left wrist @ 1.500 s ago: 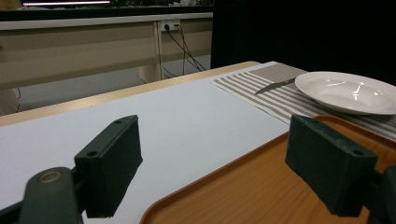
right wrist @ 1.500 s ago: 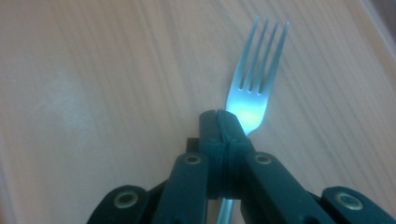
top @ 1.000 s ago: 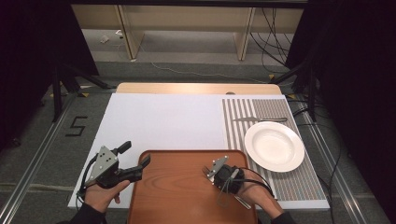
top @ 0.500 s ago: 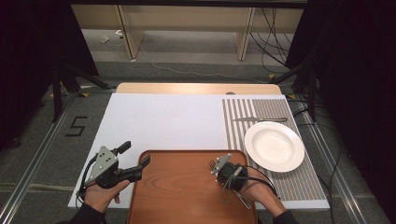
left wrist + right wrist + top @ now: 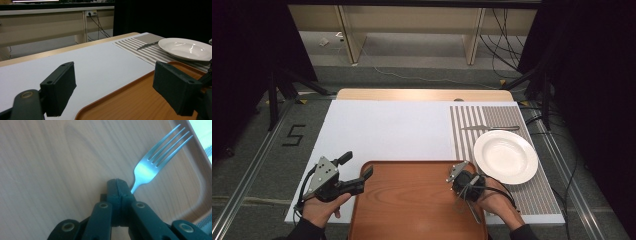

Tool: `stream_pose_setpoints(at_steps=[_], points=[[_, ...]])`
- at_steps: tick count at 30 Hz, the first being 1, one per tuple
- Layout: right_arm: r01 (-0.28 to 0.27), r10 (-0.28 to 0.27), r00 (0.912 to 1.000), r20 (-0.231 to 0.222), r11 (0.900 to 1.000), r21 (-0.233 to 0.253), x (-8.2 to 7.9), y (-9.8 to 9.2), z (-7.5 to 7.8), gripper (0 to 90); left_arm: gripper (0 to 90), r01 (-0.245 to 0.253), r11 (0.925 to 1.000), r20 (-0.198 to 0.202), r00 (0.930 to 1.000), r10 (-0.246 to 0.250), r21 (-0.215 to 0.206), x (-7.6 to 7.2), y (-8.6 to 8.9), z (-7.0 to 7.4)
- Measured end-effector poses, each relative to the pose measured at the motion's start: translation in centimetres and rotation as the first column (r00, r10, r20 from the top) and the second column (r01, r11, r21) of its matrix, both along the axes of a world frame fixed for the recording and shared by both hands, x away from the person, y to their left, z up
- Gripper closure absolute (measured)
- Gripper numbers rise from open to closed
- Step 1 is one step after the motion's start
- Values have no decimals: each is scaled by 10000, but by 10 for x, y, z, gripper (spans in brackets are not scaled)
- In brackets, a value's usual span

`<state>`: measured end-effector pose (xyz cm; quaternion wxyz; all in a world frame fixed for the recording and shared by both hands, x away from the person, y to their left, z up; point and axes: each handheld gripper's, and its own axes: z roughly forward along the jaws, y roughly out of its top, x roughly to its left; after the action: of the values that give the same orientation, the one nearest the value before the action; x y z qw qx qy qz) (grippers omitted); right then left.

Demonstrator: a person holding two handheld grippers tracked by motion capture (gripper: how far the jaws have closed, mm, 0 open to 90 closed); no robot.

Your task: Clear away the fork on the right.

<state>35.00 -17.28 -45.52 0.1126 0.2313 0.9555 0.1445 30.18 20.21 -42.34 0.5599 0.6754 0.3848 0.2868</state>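
Note:
A silver fork [image 5: 150, 162] lies tines outward over a brown wooden tray [image 5: 412, 200], near its rim [image 5: 197, 185]. My right gripper [image 5: 117, 181] is shut on the fork's neck, the jaws pressed together. From above, the right gripper [image 5: 463, 184] points down at the tray's right part, with a hand behind it. My left gripper [image 5: 357, 166] hovers at the tray's left edge, open with nothing between its jaws. In the left gripper view, that gripper [image 5: 113, 75] looks across the tray [image 5: 140, 100] toward the plate.
A white plate [image 5: 505, 156] [image 5: 185, 48] sits on a striped placemat [image 5: 472, 125] right of the tray. A knife [image 5: 489, 128] [image 5: 147, 45] lies just beyond it. A white sheet [image 5: 392, 130] covers the table beyond the tray.
My right gripper has drifted a little to the right over the tray with the fork in it. The left gripper has stayed put.

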Motion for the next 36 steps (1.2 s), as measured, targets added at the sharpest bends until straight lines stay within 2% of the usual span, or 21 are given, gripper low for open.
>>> stream_pose_setpoints(at_steps=[10, 25, 36], points=[[376, -378, 9993, -51, 9987, -340, 2, -10, 0, 900, 179, 12, 10000, 19, 10000, -12, 1, -1, 0, 0], [800, -813, 9962, -319, 9960, -409, 3, -21, 1, 900, 180, -9, 10000, 9, 10000, 9, -16, 0, 0, 0], [811, -826, 9958, -397, 9960, -379, 2, -26, 2, 900, 181, -46, 10000, -13, 10000, 46, -6, 2, 0, 0]])
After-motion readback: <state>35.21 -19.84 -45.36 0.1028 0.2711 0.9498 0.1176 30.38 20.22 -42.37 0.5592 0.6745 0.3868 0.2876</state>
